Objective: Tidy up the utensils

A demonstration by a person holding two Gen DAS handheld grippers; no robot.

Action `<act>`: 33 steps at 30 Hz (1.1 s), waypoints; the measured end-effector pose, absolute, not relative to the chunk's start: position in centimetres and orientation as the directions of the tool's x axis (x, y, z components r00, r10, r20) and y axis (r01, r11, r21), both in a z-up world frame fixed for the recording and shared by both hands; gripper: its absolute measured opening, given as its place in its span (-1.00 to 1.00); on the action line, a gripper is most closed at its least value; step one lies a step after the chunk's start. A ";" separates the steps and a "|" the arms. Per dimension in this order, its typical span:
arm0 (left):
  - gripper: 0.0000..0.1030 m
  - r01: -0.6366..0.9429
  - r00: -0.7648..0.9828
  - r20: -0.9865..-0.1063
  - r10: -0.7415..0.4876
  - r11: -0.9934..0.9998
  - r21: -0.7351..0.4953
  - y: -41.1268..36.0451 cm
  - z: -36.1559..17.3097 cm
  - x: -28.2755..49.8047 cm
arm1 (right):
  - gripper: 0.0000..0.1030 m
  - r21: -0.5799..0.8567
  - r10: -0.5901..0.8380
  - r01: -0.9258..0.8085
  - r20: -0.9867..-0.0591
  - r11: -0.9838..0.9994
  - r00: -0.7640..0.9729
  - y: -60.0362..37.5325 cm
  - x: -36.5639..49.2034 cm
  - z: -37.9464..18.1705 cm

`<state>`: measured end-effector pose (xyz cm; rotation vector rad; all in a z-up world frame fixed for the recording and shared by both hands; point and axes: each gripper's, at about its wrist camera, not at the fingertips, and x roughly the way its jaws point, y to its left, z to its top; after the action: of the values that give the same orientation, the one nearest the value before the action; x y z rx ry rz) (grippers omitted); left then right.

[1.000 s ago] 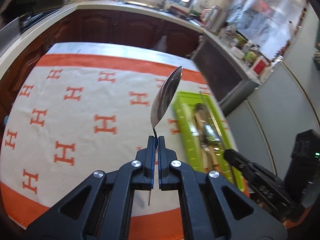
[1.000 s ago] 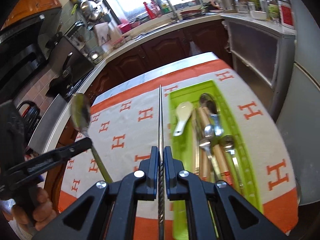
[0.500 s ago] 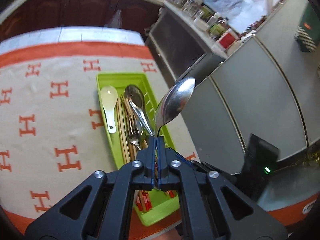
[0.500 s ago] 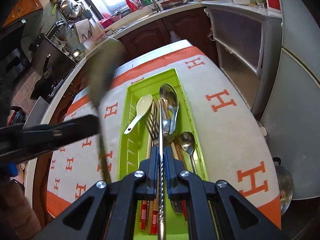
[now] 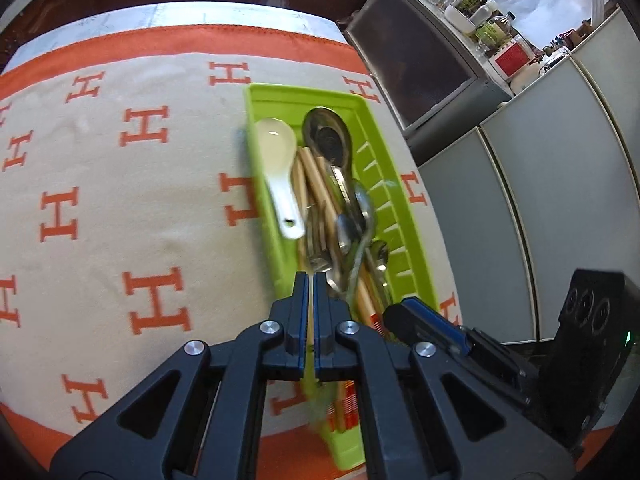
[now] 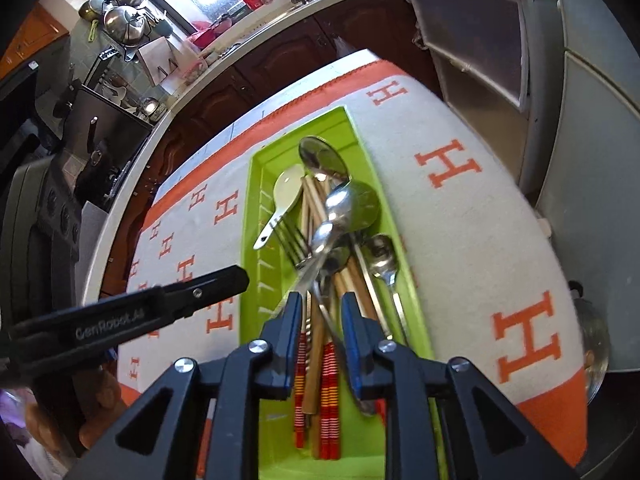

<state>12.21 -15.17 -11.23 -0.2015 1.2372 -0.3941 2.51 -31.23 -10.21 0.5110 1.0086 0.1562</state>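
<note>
Both tools have just let go: the steel spoon (image 6: pixel 352 204) and thin metal stick now lie in the green tray (image 6: pixel 250 216) on the desk; left gripper (image 5: pixel 311 280) nearly pressed together, empty; right gripper (image 6: pixel 320 304) spread, empty

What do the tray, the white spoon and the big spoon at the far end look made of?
Tray: likely plastic, bright lime green, moulded ribs. White spoon: ceramic or melamine, glossy and thick; cannot tell which. Big spoon: metal, probably stainless steel, mirror reflections.
</note>
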 end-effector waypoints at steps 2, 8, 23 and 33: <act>-1.00 0.174 0.289 -0.880 -0.376 0.925 -0.338 -13.9 -10.9 11.6 | -0.61 0.494 0.375 0.104 -0.765 0.863 0.523 -30.8 2.7 -10.3; -1.00 0.146 0.341 -0.889 -0.307 0.951 -0.272 -9.4 -9.8 9.3 | -0.61 0.469 0.369 0.072 -0.772 0.880 0.518 -28.6 2.8 -9.6; -0.70 0.109 0.398 -0.881 -0.255 0.967 -0.230 -4.2 -7.9 5.3 | -0.61 0.392 0.322 0.040 -0.806 0.919 0.497 -25.0 1.0 -7.6; -0.03 0.132 0.521 -0.821 -0.231 0.973 -0.190 -3.2 -3.3 1.5 | -0.61 0.340 0.284 0.011 -0.800 0.940 0.529 -23.8 -1.3 -3.8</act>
<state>1.52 -3.25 -3.29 -0.1088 0.9995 -0.2180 -1.30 -23.81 -3.83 0.3225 1.0042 0.1664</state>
